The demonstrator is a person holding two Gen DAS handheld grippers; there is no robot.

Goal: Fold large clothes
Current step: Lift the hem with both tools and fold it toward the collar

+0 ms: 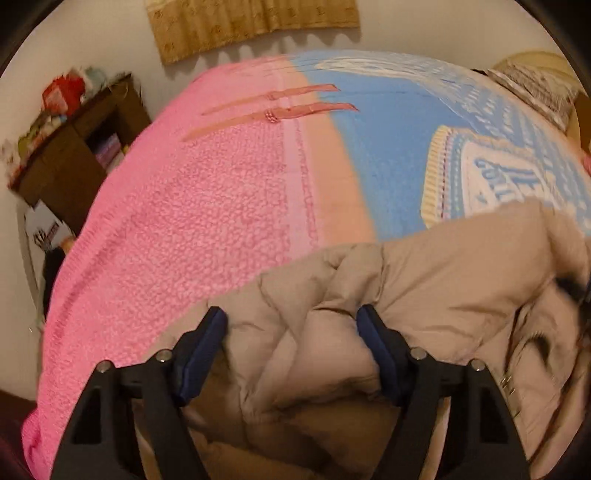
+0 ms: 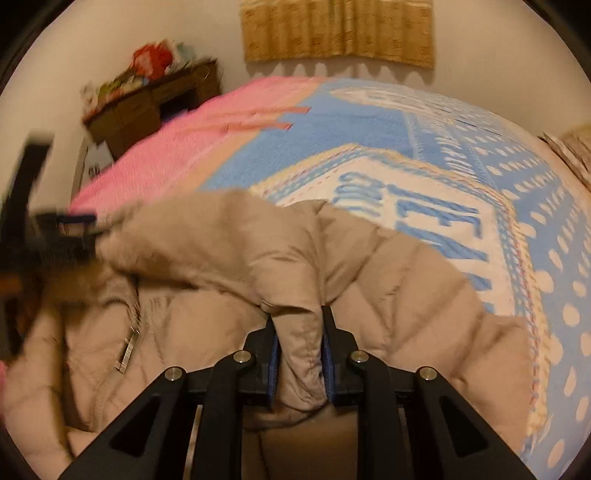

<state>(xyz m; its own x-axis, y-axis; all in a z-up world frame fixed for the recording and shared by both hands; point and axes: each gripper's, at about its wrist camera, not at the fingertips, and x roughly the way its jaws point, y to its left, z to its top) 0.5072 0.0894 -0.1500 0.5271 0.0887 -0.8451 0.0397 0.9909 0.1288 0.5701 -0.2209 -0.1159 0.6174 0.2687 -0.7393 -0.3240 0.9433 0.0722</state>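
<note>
While the beige quilted puffer jacket (image 2: pixel 388 280) lay bunched across the near edge of the bed, the right gripper (image 2: pixel 299 325) had its jaws clenched on a thick fold of the padded fabric, and the left gripper (image 1: pixel 291 325) stood with its jaws released and wide apart, the blue pads either side of a puffed ridge without visibly pressing it. The likeliest trouble, in my judgement, was slippage: the shell looked smooth and the filling springy, so a pinch on one fold could slide free once weight came on it, and a lift by the right side alone would leave the garment to twist or sag unevenly. The metal zip pull (image 2: pixel 127 352) near the left of the jacket could also snag, and the motion blur at the left of the right wrist view suggested speed that would worsen any slip. The jacket rested on a fuzzy pink bedspread (image 1: pixel 192 206) to the left and a blue and white patterned blanket (image 2: pixel 461 192) to the right. At the far wall hung a tan woven cloth (image 2: pixel 336 29), and a cluttered dark wooden cabinet (image 1: pixel 66 158) stood at the far left.
</note>
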